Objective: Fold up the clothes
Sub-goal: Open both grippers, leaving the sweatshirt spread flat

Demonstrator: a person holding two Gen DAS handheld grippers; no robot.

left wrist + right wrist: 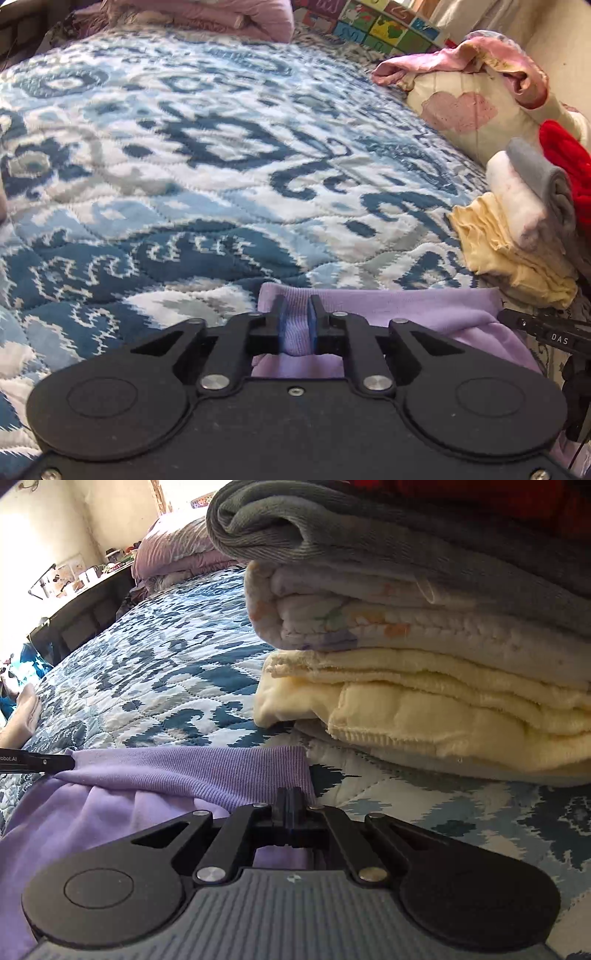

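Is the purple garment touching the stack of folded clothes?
Apart. In the right wrist view, a strip of patterned quilt shows between the purple garment's ribbed edge and the yellow bottom layer of the stack.

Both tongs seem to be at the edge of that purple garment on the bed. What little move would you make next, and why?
Probably close the left tongs on the ribbed hem of the purple garment. The hem lies between its blue pads, which look slightly apart, while the right tongs are already shut at the hem's other corner. Both corners need holding before a fold.
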